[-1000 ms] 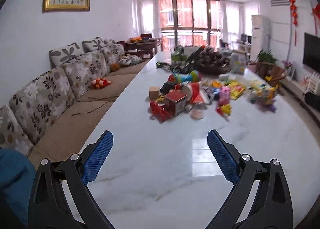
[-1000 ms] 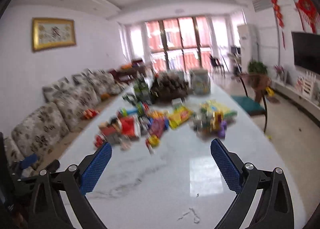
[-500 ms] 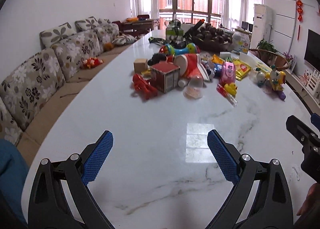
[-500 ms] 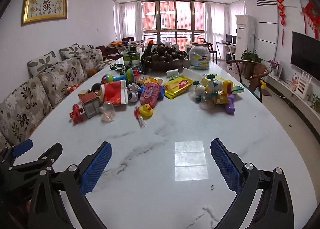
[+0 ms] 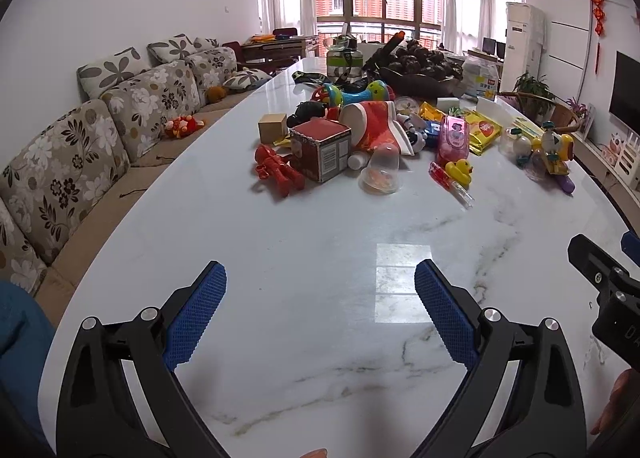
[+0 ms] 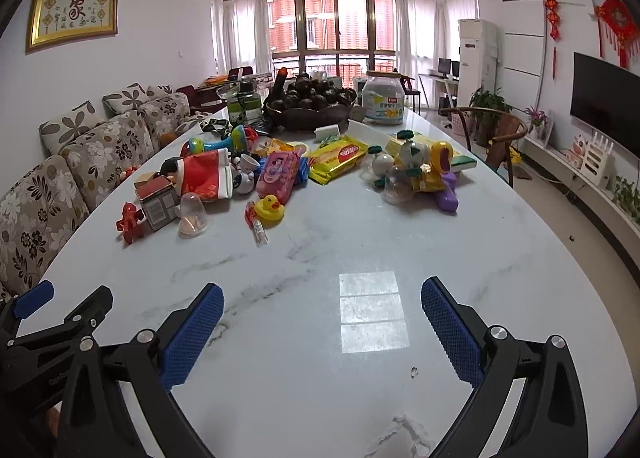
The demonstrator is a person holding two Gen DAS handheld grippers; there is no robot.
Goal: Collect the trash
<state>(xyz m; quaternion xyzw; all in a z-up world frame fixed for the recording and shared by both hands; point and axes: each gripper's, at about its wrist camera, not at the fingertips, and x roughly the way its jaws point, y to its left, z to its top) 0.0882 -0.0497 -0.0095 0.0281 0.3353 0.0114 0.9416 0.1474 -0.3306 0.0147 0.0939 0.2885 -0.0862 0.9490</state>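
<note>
A pile of toys and packaging lies mid-table on the white marble table point(image 5: 320, 258): a red cardboard box point(image 5: 320, 147), a clear plastic dome point(image 5: 382, 171), a red toy figure point(image 5: 278, 171), a yellow duck point(image 5: 460, 169), a pink packet point(image 5: 452, 137) and yellow wrappers point(image 5: 484, 129). The same pile shows in the right wrist view, with the box point(image 6: 158, 199), dome point(image 6: 192, 213) and duck point(image 6: 270, 207). My left gripper point(image 5: 320, 310) is open and empty over the near table. My right gripper point(image 6: 322, 330) is open and empty, well short of the pile.
A floral sofa point(image 5: 80, 145) runs along the table's left side. A dark bowl of fruit point(image 6: 312, 105) and a large jar point(image 6: 384, 99) stand at the far end. A wooden chair point(image 6: 500, 133) stands right of the table. A yellow and purple toy point(image 6: 432, 173) lies right of the pile.
Both grippers have moved forward and tilted down toward the table, so the pile looks nearer and sharper. Both stay open. The right gripper has come into the left wrist view's right edge.
</note>
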